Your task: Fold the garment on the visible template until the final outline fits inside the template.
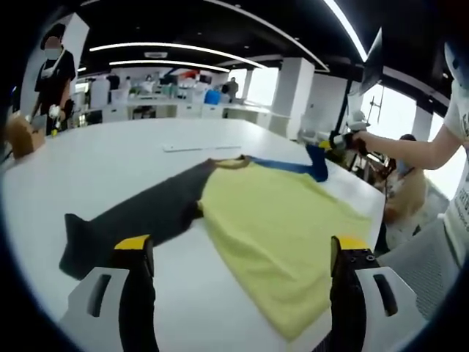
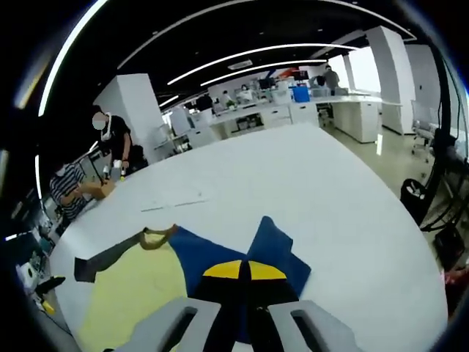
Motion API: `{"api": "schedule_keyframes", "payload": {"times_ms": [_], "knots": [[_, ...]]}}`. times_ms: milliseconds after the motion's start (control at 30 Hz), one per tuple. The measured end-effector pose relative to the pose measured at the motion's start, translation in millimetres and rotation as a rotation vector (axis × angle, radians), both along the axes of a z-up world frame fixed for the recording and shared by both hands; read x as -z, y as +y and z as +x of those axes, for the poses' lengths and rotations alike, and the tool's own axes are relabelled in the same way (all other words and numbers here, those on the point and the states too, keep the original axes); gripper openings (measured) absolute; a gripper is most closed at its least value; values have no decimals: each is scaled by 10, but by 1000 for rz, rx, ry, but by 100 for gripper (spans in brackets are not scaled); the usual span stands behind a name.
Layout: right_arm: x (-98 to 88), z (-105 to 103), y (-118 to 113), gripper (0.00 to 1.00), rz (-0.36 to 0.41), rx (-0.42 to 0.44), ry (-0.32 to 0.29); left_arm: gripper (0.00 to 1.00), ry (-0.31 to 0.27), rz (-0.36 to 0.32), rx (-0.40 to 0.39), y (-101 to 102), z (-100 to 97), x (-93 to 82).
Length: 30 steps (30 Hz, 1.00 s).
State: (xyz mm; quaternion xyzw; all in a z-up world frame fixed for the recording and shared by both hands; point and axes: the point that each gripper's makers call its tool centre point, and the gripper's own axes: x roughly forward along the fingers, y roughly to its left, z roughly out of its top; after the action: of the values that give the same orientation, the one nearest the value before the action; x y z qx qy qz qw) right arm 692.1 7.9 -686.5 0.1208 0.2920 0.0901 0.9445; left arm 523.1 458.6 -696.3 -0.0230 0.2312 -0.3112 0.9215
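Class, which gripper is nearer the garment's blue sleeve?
Right. The right gripper is shut on the blue sleeve, pinching it. The left gripper hangs open over the yellow body, apart from the sleeve.

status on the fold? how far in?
Early. Done: nothing folded; the garment lies mostly spread on the table, dark sleeve out flat. In hand: right gripper is shut on the blue sleeve. Left gripper is open. Left: all folds.

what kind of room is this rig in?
Probably an open-plan office or lab: long ceiling light strips, rows of white desks behind, and a big white table holding the yellow garment.
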Motion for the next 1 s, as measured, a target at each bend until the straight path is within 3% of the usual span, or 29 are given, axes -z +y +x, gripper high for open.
{"api": "schedule_keyframes", "payload": {"times_ms": [333, 533, 1000], "knots": [[-76, 86, 240, 0, 8, -46, -10, 98, 5, -17, 3, -7, -23, 20], [-101, 177, 345, 0, 5, -69, -14, 98, 6, 25, 18, 14, -33, 57], [-121, 297, 738, 0, 21, -130, -16, 98, 2, 21, 17, -51, -52, 43]]}}
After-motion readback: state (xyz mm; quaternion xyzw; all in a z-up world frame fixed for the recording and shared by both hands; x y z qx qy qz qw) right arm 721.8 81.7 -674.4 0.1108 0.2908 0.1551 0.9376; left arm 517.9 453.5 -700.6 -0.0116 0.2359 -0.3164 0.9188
